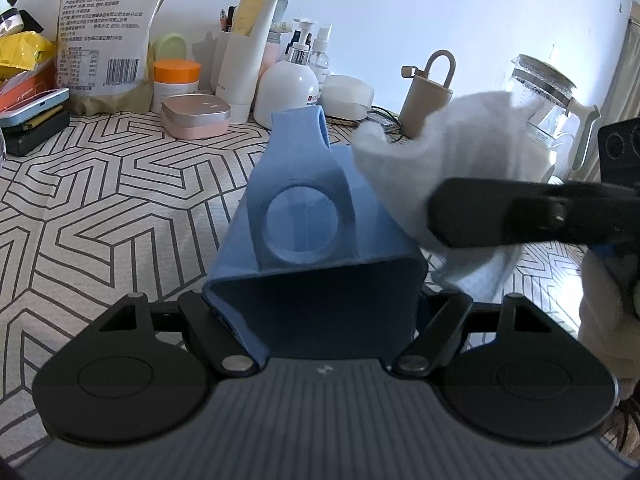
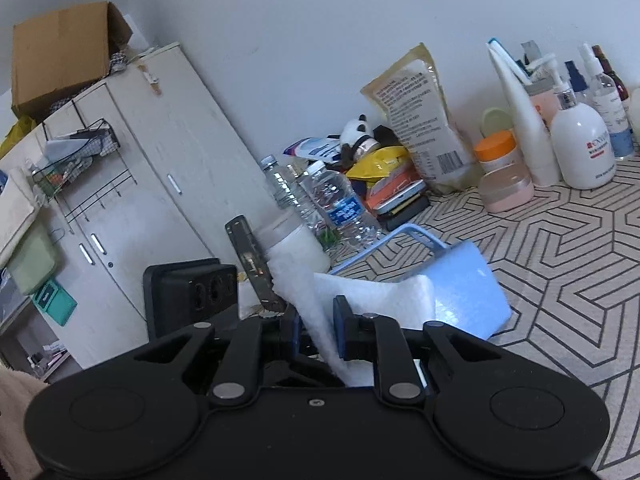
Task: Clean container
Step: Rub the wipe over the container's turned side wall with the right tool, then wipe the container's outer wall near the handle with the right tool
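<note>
A light blue plastic container (image 1: 304, 216) with a round hole in its handle lies on its side, held between the jaws of my left gripper (image 1: 320, 312) above the patterned table. It also shows in the right wrist view (image 2: 464, 288). My right gripper (image 2: 316, 328) is shut on a white cloth (image 2: 372, 292). In the left wrist view that gripper (image 1: 436, 212) comes in from the right and presses the white cloth (image 1: 452, 148) against the container's right side.
Bottles, tubes and jars stand along the back wall, among them a white pump bottle (image 1: 286, 88) and a pink tin (image 1: 196, 114). A glass kettle (image 1: 548, 104) stands at the right. Water bottles (image 2: 336, 204) and a white cabinet (image 2: 160, 184) are at the left.
</note>
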A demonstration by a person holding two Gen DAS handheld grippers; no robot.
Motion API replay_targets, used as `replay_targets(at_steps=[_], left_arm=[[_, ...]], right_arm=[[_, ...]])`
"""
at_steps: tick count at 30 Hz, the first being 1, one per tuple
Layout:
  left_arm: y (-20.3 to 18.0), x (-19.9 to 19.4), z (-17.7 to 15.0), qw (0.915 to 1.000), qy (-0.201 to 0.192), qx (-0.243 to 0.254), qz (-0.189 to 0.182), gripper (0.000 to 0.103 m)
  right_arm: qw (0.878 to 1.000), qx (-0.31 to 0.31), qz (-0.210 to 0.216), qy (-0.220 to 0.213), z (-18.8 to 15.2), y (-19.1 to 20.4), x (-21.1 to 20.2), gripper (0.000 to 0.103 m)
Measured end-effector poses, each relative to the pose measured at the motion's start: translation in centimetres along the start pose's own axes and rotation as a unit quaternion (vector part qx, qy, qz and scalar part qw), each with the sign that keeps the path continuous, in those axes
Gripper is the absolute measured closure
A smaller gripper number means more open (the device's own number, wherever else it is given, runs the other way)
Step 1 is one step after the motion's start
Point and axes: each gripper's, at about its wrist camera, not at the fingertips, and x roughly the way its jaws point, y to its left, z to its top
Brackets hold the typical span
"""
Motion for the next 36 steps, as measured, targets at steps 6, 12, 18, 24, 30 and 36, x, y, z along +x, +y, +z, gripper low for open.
replay_targets(at_steps=[6,12,18,24,30,36], left_arm=[[0.0,0.0,0.0,1.0000,0.002,0.000,-0.004,0.026],[0.1,0.0,0.0,1.0000,0.002,0.000,-0.005,0.026],[0.2,0.1,0.0,1.0000,0.001,-0.002,-0.005,0.026],[0.0,0.2,0.0,1.0000,0.003,0.007,-0.002,0.026],[-0.5,0.2,0.0,0.9998,0.006,0.020,0.002,0.026],[-0.4,0.2,0.0,0.9998,0.006,0.020,0.001,0.026]], right_arm=[[0.999,-0.029,-0.039,0.002,0.1,0.1,-0.4,0.086],[0.998,-0.018,-0.058,-0.002,0.2,-0.6,-0.6,0.086],[0.999,0.001,-0.039,-0.006,0.1,-1.2,-0.6,0.081],[0.999,0.009,0.035,0.012,0.0,-0.5,0.0,0.081],[0.999,0.002,0.025,0.028,-0.3,-0.2,0.7,0.085],[1.000,0.015,0.010,0.020,-0.1,-0.7,0.2,0.087]])
